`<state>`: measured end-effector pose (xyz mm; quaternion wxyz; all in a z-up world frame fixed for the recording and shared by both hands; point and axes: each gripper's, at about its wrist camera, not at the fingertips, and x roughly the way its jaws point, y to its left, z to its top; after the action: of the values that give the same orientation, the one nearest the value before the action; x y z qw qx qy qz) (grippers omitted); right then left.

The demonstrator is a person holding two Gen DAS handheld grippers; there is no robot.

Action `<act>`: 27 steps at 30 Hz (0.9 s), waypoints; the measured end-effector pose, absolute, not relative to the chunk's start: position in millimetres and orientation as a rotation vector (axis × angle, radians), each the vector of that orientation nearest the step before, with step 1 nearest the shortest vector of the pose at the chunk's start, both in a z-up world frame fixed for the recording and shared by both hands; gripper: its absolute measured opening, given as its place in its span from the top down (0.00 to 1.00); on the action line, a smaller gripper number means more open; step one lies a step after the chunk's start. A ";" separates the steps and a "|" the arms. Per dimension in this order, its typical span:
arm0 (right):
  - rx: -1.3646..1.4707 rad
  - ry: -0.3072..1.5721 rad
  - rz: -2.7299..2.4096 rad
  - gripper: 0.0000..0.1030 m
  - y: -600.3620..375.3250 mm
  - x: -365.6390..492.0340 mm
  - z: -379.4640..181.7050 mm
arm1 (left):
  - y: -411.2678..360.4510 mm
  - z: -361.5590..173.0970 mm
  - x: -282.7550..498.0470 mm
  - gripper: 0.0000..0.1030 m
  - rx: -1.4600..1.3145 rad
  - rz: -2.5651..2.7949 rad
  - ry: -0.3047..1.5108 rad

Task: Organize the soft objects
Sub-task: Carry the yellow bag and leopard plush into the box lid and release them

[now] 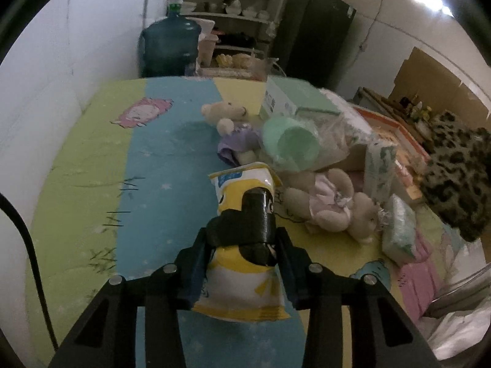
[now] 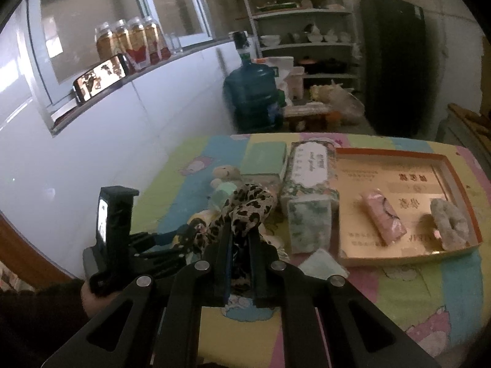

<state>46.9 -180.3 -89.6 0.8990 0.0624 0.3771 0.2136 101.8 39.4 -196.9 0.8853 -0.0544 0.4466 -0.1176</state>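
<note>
While the left claw (image 1: 242,245) pinches a yellow snack bag (image 1: 242,279) angled down over the mat (image 1: 159,165), the right claw (image 2: 239,263) is clamped tight on leopard cloth (image 2: 242,208).

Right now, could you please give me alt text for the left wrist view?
The left gripper is shut on a yellow and white snack bag above a striped pastel mat. Beyond lie two plush toys, a green cup and tissue packs.

Leopard cloth (image 1: 457,168) cut off (right edge), seemingly blurred.
</note>
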 end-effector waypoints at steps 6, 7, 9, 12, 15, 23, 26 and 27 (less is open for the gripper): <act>0.148 0.730 0.448 0.91 -183.6 45.3 -75.8 | 50.4 -158.8 83.5 0.59 -0.156 -0.230 0.850; 0.146 0.719 0.446 0.91 -184.9 45.1 -72.0 | 50.4 -152.5 81.4 0.59 -0.162 -0.230 0.836; 0.150 0.705 0.445 0.91 -188.0 45.1 -67.0 | 48.9 -135.9 78.6 0.59 -0.168 -0.234 0.801; 0.156 0.685 0.442 0.91 -193.3 44.5 -59.8 | 42.4 -116.4 76.9 0.59 -0.164 -0.243 0.763; 0.159 0.667 0.440 0.91 -198.9 44.2 -53.4 | 34.0 -101.5 74.8 0.59 -0.164 -0.257 0.737; 0.181 0.632 0.422 0.91 -220.2 45.8 -39.8 | 8.7 -77.9 78.4 0.59 -0.157 -0.294 0.709; 0.186 0.624 0.410 0.91 -229.7 47.2 -36.4 | -0.6 -74.9 82.3 0.59 -0.156 -0.307 0.703; 0.187 0.622 0.406 0.91 -233.3 47.6 -35.6 | -4.2 -73.5 83.6 0.59 -0.156 -0.311 0.702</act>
<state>47.6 -233.3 -35.6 0.9275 0.0910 0.3035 0.1982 83.6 -4.2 -73.5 0.9243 -0.0762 0.3419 -0.1513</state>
